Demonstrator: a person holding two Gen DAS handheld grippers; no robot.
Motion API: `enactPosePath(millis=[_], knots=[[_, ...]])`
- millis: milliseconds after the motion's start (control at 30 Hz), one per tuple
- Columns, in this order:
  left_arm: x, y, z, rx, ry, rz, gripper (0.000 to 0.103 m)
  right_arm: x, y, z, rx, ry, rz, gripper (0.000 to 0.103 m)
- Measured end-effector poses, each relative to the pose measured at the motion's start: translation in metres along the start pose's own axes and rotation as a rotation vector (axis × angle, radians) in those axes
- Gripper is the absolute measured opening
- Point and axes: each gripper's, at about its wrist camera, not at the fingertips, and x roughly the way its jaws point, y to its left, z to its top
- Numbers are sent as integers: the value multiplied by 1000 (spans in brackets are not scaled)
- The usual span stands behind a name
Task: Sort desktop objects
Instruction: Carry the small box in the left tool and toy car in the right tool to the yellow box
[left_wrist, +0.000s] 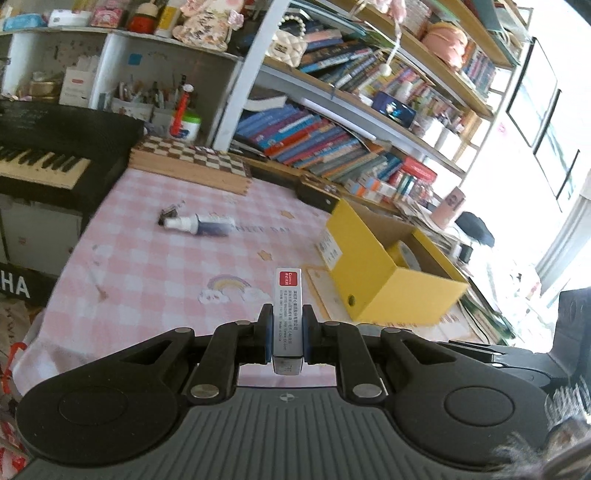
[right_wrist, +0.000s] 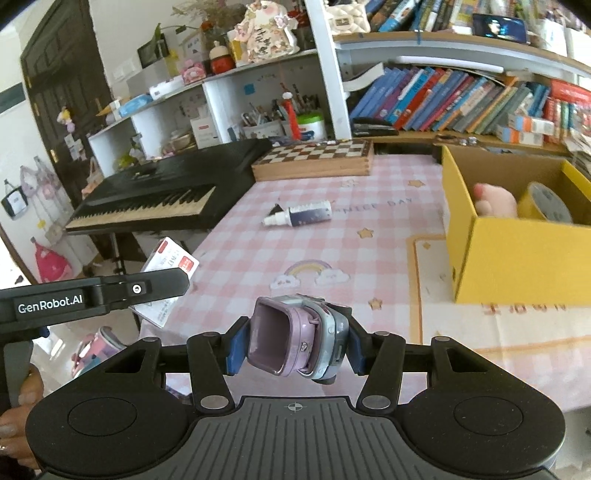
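The small silver box (left_wrist: 287, 314) with a red label sits upright and edge-on between the narrow jaws of the left gripper (left_wrist: 287, 334), whose blue pads (left_wrist: 266, 339) press on its 2 flat sides, held above the near part of the pink checked tablecloth (left_wrist: 155, 273). The right gripper (right_wrist: 293, 349) has its jaws set a moderate way apart and clamped on a lilac and grey smartwatch (right_wrist: 299, 341), tilted with its square face turned to the left pad, also above the near edge of the cloth. From the right wrist view the left gripper's black arm reaches in from the left, with the same box showing white and red just past its tip. Farther out on the cloth, a dark spray bottle (right_wrist: 299, 216) with a white nozzle lies on its side near the middle, with a small dark object touching its nozzle end. To the right stands an open yellow cardboard box (right_wrist: 517, 251), holding a roll of yellow tape (right_wrist: 543, 203) and something pink beside it. At the far edge of the table rests a wooden chessboard case (right_wrist: 314, 158), a black keyboard (right_wrist: 155, 195) stands to the left, and bookshelves (right_wrist: 461, 99) run behind.
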Motion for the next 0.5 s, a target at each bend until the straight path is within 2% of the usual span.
enactPosePath(millis=[500], knots=[[8,-43,-26,93,94,-182,13,-49,-17,-41,124,-10,-170,52]])
